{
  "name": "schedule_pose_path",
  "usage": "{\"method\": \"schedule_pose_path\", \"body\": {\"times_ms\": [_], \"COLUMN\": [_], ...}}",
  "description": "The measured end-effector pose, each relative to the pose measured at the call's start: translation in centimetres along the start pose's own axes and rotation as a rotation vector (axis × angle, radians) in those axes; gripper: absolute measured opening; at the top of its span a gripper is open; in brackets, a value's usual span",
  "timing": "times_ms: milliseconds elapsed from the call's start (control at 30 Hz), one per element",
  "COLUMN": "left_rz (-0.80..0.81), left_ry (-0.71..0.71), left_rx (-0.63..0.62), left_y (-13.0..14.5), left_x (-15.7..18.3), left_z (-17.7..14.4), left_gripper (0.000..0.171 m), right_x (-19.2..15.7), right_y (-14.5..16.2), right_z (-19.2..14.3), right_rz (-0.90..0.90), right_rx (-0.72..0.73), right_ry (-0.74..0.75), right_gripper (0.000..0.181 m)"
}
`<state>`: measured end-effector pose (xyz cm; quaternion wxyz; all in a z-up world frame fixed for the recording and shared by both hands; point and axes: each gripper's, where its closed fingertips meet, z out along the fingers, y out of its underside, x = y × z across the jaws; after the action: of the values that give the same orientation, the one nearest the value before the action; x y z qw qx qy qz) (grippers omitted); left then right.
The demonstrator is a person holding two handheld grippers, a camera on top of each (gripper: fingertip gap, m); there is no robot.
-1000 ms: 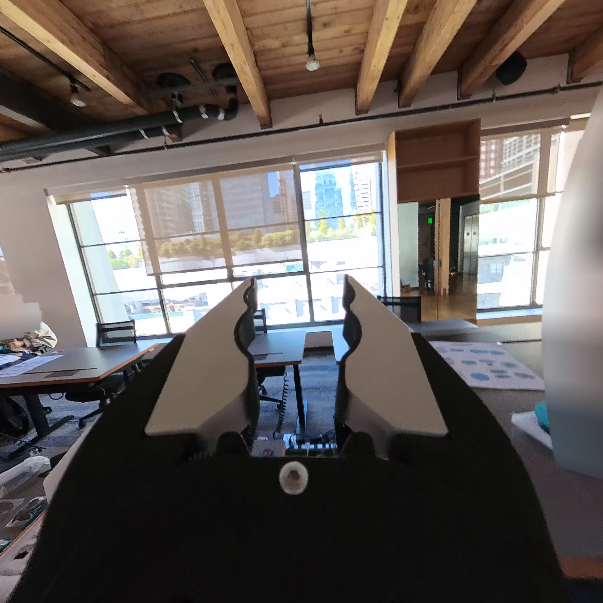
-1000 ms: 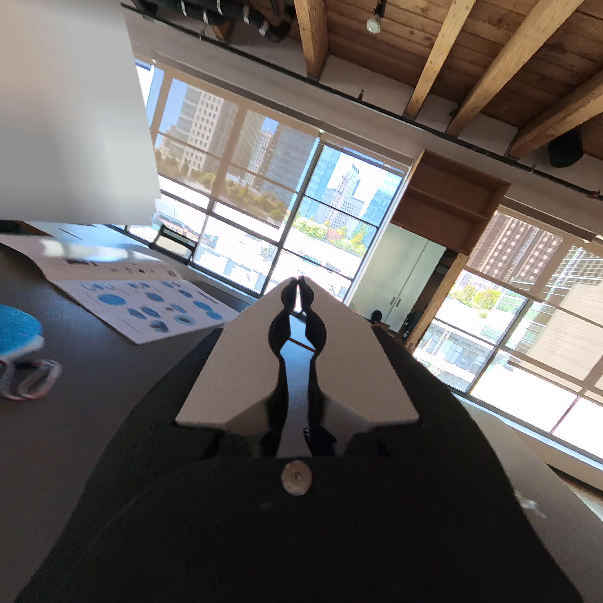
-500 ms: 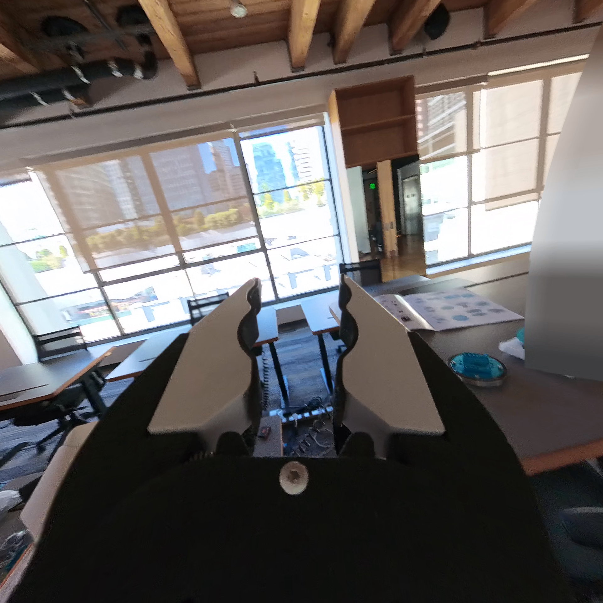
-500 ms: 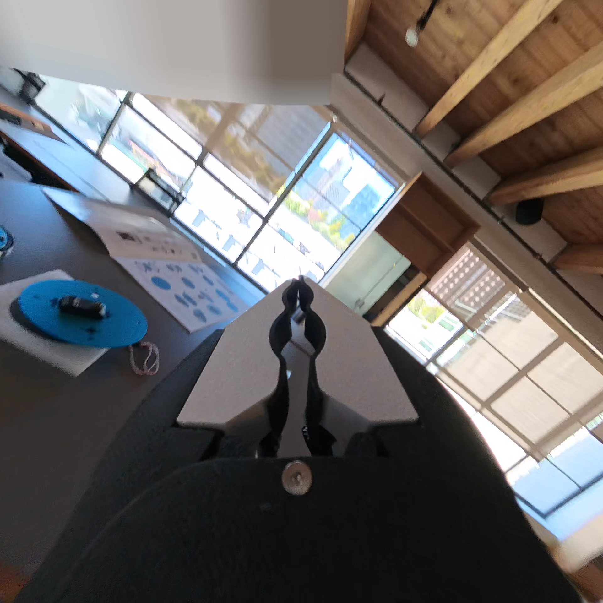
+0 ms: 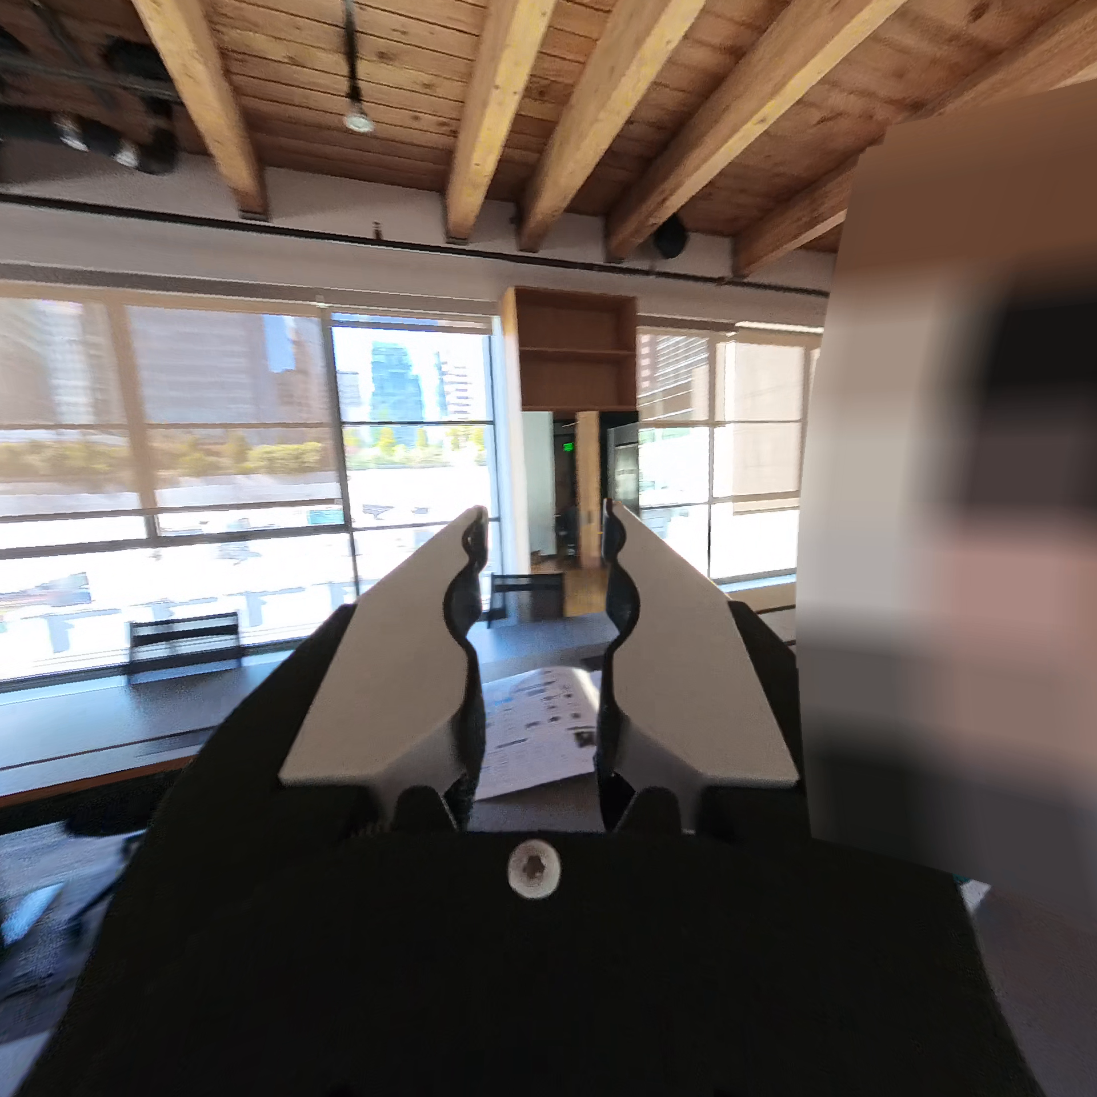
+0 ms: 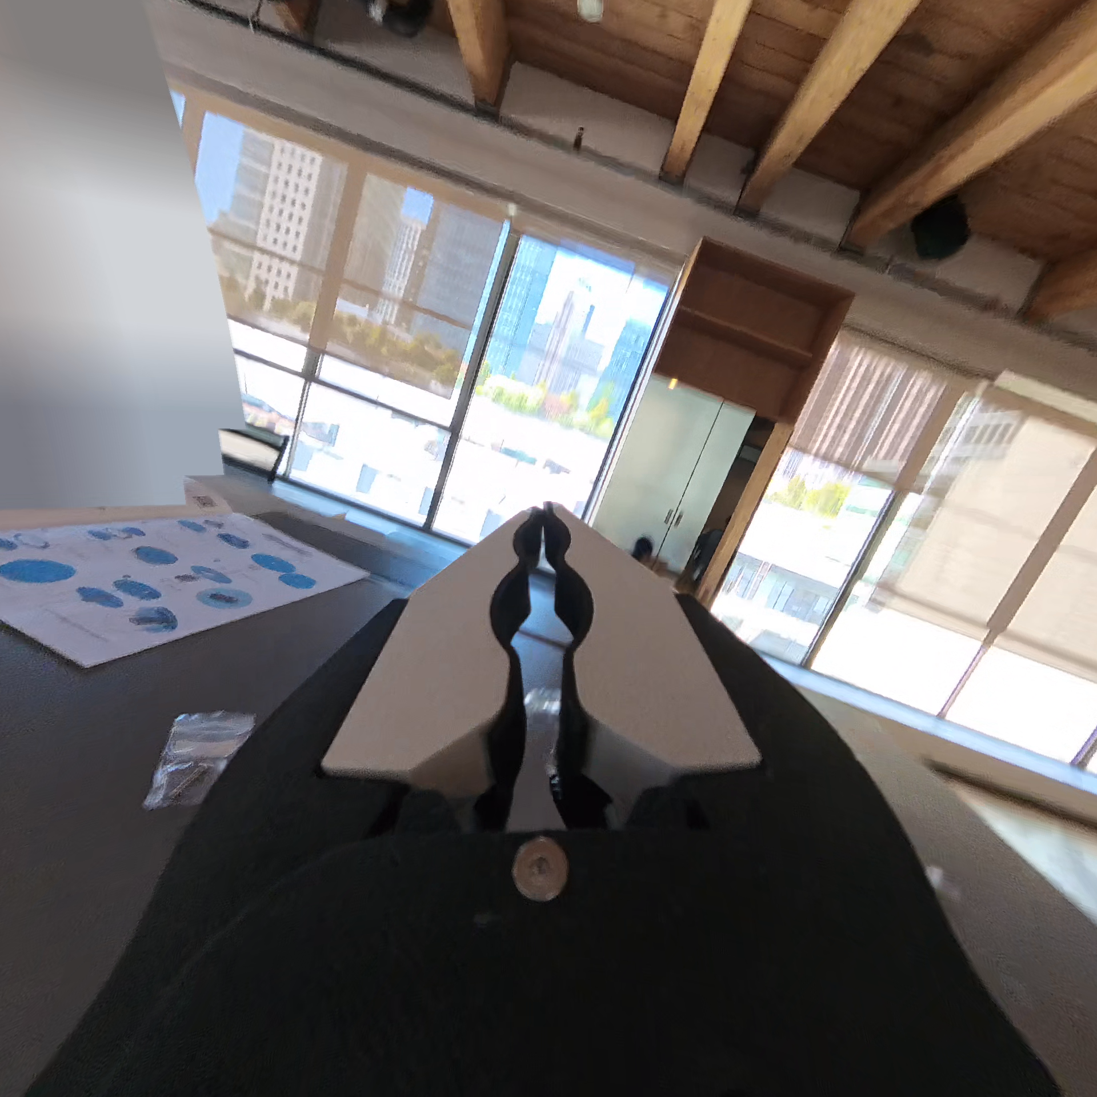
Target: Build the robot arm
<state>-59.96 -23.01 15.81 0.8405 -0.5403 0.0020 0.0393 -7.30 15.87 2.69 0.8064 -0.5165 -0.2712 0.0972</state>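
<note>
left gripper [image 5: 543, 522]: jaws spread, empty, raised over dark table [image 5: 107, 721] | printed sheet [image 5: 534, 730] lower centre, seen between the fingers | right gripper [image 6: 545, 515]: tips pressed together, empty | clear bag [image 6: 193, 757] lower left, beside its body | blue-dotted sheet [image 6: 160, 585] left, apart

Each camera sits just behind its own hand-held gripper and looks forward along the two fingers. The left view is roughly level, facing the windows [image 5: 237, 475] ahead, with the printed sheet [image 5: 534, 730] low between its fingers. The right view is rolled (horizon slanting) and pitched upward, low over the table [image 6: 89, 771], the sheet [image 6: 148, 587] ahead to its left. Both share the windows [image 6: 415, 356], the wooden cabinet [image 5: 576, 350] [image 6: 754, 314] and the ceiling beams [image 5: 498, 107] [image 6: 706, 83].
</note>
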Motion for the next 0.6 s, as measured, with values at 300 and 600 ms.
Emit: {"method": "schedule_pose_path", "body": {"times_ms": [300, 600], "left_rz": [-0.174, -0.182], "left_ry": [0.218, 0.225], "left_rx": [-0.058, -0.117], "left_y": [9.4, 11.8], "left_x": [2.5, 2.6], "left_z": [9.7, 11.3], "left_gripper": [0.043, 0.043], "right_x": [1.5, 0.7], "right_y": [2.2, 2.9], "right_z": [0.0, 0.2], "right_rz": [0.033, -0.04], "right_rx": [-0.091, -0.144], "right_ry": [0.034, 0.026], "right_gripper": [0.0, 0.0]}}
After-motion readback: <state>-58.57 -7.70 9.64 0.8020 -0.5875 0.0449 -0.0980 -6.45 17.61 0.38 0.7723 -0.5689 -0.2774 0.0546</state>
